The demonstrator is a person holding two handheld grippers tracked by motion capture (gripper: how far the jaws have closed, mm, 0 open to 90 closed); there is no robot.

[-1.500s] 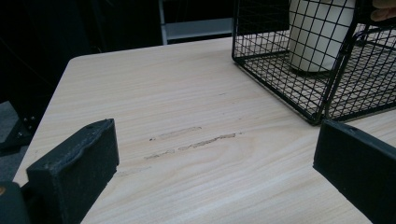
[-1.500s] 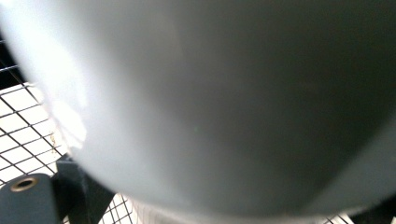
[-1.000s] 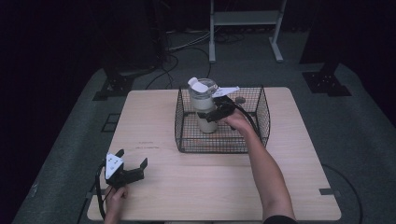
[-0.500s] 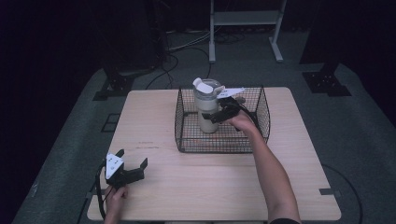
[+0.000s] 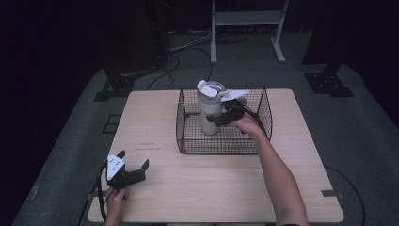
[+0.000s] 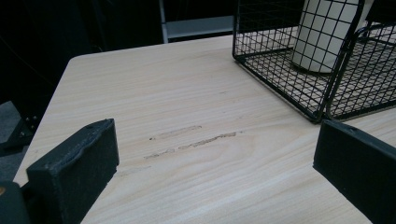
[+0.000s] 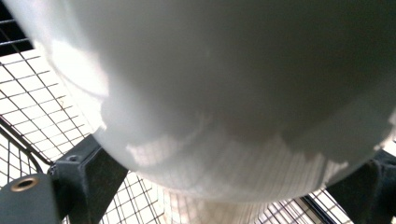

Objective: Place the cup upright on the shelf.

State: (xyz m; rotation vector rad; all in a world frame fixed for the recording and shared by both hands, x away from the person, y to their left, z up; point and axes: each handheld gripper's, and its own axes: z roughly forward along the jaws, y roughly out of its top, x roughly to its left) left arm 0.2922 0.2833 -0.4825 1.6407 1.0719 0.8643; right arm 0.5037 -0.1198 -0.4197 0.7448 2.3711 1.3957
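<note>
A white tumbler (image 5: 210, 110) with a flip lid stands upright inside a black wire basket (image 5: 188, 136) at the back middle of the wooden table (image 5: 226, 183). My right gripper (image 5: 217, 118) reaches in from the right and is shut on the tumbler's body. In the right gripper view the tumbler (image 7: 224, 93) sits very close, with a jaw on each side of my right gripper (image 7: 229, 182). My left gripper (image 5: 134, 160) rests open near the front left edge, holding nothing. The left gripper view shows the left gripper (image 6: 215, 172) over bare wood, with the basket (image 6: 280, 84) and tumbler (image 6: 322, 37) ahead.
A faint scratch mark (image 6: 196, 140) lies on the wood between the left gripper and the basket. A metal stand (image 5: 244, 28) and cables stand on the dark floor behind the table. The right forearm (image 5: 277, 174) crosses the table's right half.
The tumbler and right gripper have shifted slightly to the right inside the basket. The left gripper has stayed where it was.
</note>
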